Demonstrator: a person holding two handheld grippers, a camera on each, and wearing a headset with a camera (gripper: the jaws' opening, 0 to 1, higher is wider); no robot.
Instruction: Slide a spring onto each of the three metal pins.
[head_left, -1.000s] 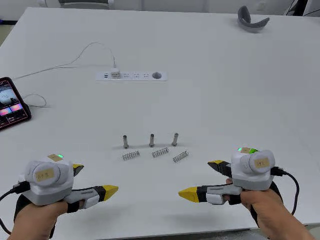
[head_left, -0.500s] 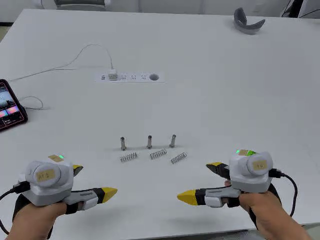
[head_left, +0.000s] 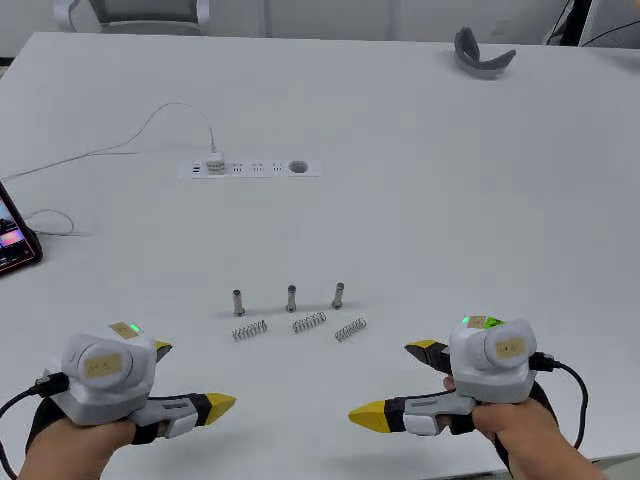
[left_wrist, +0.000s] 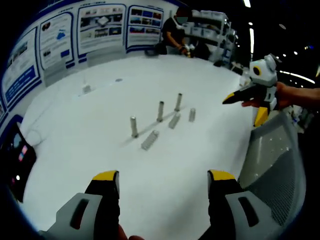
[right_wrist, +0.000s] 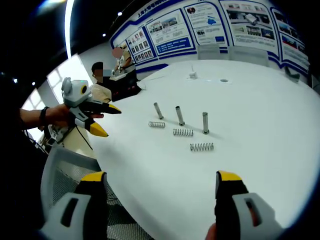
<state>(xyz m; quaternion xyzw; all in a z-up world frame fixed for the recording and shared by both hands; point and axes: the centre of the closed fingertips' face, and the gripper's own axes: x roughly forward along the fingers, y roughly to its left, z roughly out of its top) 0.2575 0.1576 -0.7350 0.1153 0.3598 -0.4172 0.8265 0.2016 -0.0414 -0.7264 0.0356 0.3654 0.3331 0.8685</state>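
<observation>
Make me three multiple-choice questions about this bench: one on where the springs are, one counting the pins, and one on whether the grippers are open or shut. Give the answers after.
1. Where do the springs lie relative to the pins?
A. Slid onto them
B. In a row just on the person's side of them
C. In a heap well beyond them

2. How many pins stand upright?
A. Two
B. Four
C. Three

3. How are the left gripper and the right gripper?
A. Both open, holding nothing
B. Left shut on a spring, right open
C. Both shut

Answers:
1 B: the head view shows one spring lying flat in front of each bare pin.
2 C: all the views show three pins in a row.
3 A: each gripper view shows its yellow-tipped jaws wide apart with nothing between them.
</observation>
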